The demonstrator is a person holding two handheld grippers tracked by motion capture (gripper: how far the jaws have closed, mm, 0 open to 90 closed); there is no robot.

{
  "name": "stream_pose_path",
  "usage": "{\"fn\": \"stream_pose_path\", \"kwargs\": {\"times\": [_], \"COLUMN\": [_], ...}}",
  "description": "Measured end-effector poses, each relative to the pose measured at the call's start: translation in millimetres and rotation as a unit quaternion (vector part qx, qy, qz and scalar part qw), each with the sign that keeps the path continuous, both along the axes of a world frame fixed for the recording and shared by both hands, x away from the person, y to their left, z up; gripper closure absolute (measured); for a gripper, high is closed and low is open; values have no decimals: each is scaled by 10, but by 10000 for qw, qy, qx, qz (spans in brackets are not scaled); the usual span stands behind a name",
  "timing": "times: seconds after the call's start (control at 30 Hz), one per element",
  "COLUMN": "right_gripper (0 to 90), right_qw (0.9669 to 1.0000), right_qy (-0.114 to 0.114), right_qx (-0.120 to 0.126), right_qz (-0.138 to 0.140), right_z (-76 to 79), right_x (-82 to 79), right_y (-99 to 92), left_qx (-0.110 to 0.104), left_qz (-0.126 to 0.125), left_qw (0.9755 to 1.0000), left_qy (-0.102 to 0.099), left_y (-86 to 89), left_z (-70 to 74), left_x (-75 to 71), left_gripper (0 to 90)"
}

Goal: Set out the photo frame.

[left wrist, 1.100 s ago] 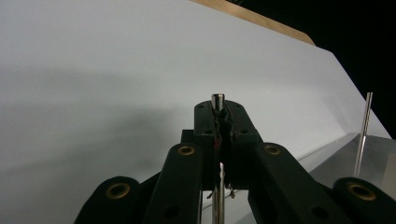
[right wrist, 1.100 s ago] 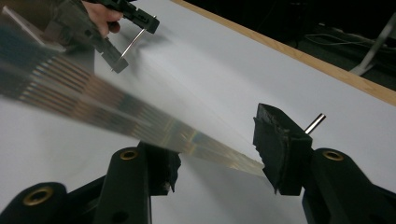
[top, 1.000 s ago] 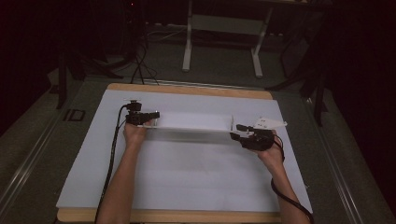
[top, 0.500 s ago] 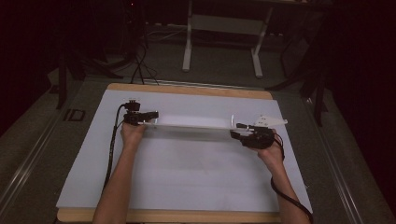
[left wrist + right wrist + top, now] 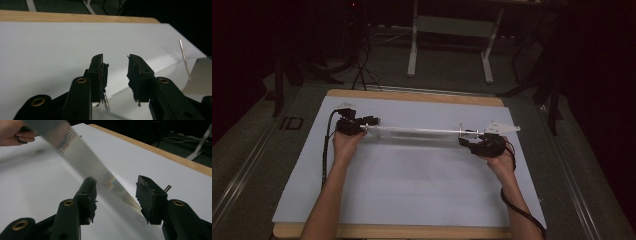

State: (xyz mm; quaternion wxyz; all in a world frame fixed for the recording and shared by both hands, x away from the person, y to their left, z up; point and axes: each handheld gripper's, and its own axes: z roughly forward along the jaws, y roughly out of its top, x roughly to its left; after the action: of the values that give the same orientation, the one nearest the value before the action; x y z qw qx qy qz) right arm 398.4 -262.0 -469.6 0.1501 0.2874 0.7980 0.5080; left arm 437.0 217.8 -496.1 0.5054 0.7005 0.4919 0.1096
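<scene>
A long shiny see-through strip with fine tick marks, like a ruler, spans the space between my two grippers over the white sheet. My right gripper holds its end across the width, and the strip runs tilted from one jaw to the other. A thin metal rod sticks up beside that jaw. My left gripper has just been opening. Its jaws stand apart above the strip's other end with nothing pressed between them.
The white sheet covers a wooden table whose far edge shows bare. A metal stand and cables lie on the dark floor beyond. A cable trails along the left forearm.
The left jaws have opened and let go of the strip, and the left hand has lifted a little. The strip now looks thinner from above. The right hand has stayed put.
</scene>
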Motion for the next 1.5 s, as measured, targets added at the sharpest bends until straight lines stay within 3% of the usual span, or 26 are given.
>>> {"fn": "stream_pose_path", "kwargs": {"times": [0.23, 0.5, 0.8, 0.97, 1.13, 1.5], "right_gripper": [507, 506, 501, 498, 497, 487], "right_qw": [10000, 10000, 9998, 9997, 9997, 9993], "right_qy": [-27, -10, 6, 17, 19, 43], "right_qx": [47, 61, 114, 134, 129, 201], "right_qz": [-53, -72, -166, -207, -217, -299], "right_z": [0, 5, 17, 19, 22, 23], "right_x": [14, 21, 45, 48, 53, 72], "right_y": [2, 3, 12, 16, 17, 20], "left_qx": [-31, 85, 163, 96, 210, 390], "left_qz": [-92, -179, -238, -294, -474, -521], "left_qw": [9998, 9988, 9983, 9978, 9969, 9956], "left_qy": [-198, -441, -516, -588, -588, -680], "left_y": [74, 160, 257, 277, 244, 236], "left_z": [79, 134, 168, 198, 200, 217], "left_x": [-174, -374, -480, -505, -529, -577], "left_gripper": [644, 623, 596, 589, 589, 556]}}
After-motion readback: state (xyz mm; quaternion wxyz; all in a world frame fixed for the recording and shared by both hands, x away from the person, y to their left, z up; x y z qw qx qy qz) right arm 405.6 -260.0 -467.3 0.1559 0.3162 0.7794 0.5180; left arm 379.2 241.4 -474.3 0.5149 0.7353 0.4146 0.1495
